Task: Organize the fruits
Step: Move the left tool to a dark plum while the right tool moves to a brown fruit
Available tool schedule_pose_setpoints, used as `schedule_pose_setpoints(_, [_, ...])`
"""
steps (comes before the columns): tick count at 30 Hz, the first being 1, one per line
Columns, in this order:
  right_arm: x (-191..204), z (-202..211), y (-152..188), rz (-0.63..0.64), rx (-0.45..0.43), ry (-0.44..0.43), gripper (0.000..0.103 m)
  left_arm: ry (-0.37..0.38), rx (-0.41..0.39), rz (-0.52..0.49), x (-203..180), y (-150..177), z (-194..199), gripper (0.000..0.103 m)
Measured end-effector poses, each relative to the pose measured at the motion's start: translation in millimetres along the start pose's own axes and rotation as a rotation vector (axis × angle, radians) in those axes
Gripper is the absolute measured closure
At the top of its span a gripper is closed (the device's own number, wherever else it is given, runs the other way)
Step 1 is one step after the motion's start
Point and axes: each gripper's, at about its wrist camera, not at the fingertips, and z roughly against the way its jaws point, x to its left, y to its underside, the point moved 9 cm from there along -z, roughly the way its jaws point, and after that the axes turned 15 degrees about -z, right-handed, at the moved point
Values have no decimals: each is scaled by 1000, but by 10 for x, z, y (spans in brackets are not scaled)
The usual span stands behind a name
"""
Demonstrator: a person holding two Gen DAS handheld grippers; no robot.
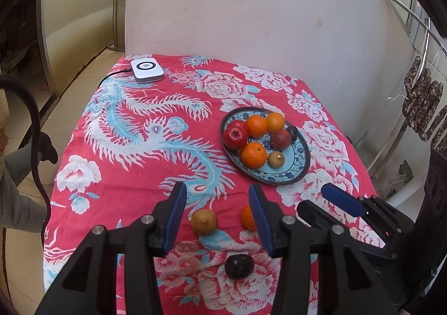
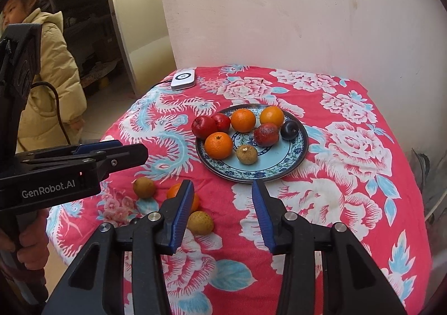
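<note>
Left gripper (image 1: 218, 200): fingers standing apart, gripping nothing, hovering above the surface (image 1: 134, 175).
Right gripper (image 2: 223, 197): fingers gaping too, nothing between them.
Loose fruit: a yellowish fruit (image 1: 203, 221), an orange (image 1: 247, 217) and a dark plum (image 1: 239, 266) are lying on the cloth near the left fingers.
Plate (image 1: 300, 172): sitting beyond them, holding the other fruits.
White device (image 1: 147, 70): resting at the far corner.

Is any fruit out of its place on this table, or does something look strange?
Yes. Several fruits lie loose on the tablecloth, outside the plate: an orange, two brownish-yellow fruits, and a dark plum. Nothing looks spilled or broken.
</note>
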Motion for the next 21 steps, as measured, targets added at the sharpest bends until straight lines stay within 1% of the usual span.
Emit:
schedule_pose_setpoints(7, [16,12,121,-4,15,-4,58,-1,14,-6,-34,150,35,54])
schedule_pose_setpoints(16, [24,32,186,-1,19,-4,57,18,46,-24,-136,383,41,54])
schedule_pose_setpoints(21, [32,36,285,1,29,-2,57,33,58,-38,-202,482,34,54])
